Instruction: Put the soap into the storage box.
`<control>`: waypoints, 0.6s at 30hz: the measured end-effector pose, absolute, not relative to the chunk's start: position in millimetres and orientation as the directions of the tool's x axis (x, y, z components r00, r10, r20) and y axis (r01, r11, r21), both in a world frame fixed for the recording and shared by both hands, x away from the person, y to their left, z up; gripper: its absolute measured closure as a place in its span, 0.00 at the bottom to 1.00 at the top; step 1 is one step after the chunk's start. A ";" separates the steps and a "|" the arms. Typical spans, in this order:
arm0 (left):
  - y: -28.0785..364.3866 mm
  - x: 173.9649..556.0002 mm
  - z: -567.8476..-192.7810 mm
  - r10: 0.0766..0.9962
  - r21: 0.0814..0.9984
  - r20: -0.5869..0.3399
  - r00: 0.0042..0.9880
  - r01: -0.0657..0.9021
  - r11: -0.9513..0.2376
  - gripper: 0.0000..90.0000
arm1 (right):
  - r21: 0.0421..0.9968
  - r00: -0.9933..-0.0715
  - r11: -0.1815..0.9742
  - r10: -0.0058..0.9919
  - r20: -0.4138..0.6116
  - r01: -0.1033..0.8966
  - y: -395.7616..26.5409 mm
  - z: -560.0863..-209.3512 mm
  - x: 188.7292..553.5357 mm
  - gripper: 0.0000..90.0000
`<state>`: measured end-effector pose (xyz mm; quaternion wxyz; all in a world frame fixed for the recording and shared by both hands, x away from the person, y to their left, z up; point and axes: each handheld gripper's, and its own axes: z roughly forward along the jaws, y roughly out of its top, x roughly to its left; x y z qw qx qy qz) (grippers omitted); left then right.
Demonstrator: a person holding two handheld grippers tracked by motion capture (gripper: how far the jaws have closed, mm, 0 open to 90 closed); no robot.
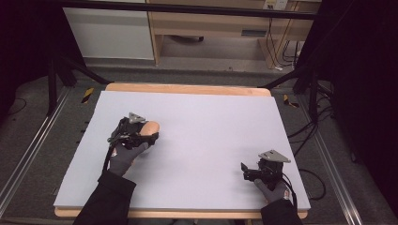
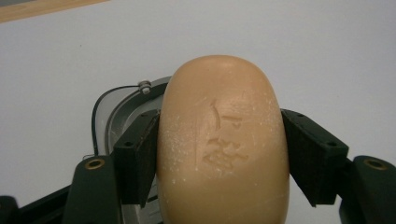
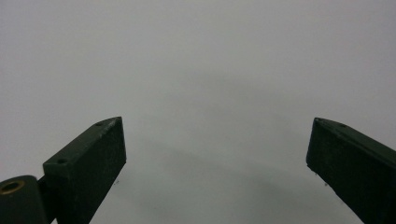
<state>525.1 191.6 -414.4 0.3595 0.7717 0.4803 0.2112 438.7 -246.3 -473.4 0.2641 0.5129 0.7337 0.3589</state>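
Observation:
A tan oval bar of soap [image 1: 150,127] with a worn stamp on its face sits between the jaws of my left gripper [image 1: 150,131], on the left half of the pale lavender table top [image 1: 206,126]. In the left gripper view the black pads [image 2: 140,154] press both sides of the soap [image 2: 224,140], so my left gripper [image 2: 219,116] is shut on it. A grey curved part with a thin black cable lies under the soap. My right gripper [image 1: 245,171] rests near the front right of the table. Its jaws stand wide apart, so the right gripper [image 3: 217,123] is open over bare surface.
The table top has a wooden rim [image 1: 187,88] along its far edge. Beyond it is grey floor, black frame legs [image 1: 51,89], cables [image 1: 309,126] at the right and a wooden cabinet [image 1: 211,23] at the back.

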 end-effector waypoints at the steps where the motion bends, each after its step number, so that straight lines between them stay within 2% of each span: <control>1: 191.8 525.1 -414.6 0.895 0.759 -0.020 0.445 0.589 -0.276 0.36 | 0.798 -0.335 0.215 0.942 -0.018 0.563 -246.3 -473.3 438.6 0.06; 18: 200.6 529.5 -424.3 0.908 0.742 -0.018 0.418 0.615 -0.268 0.36 | 0.794 -0.340 0.218 0.940 -0.016 0.567 -245.5 -473.9 438.3 0.06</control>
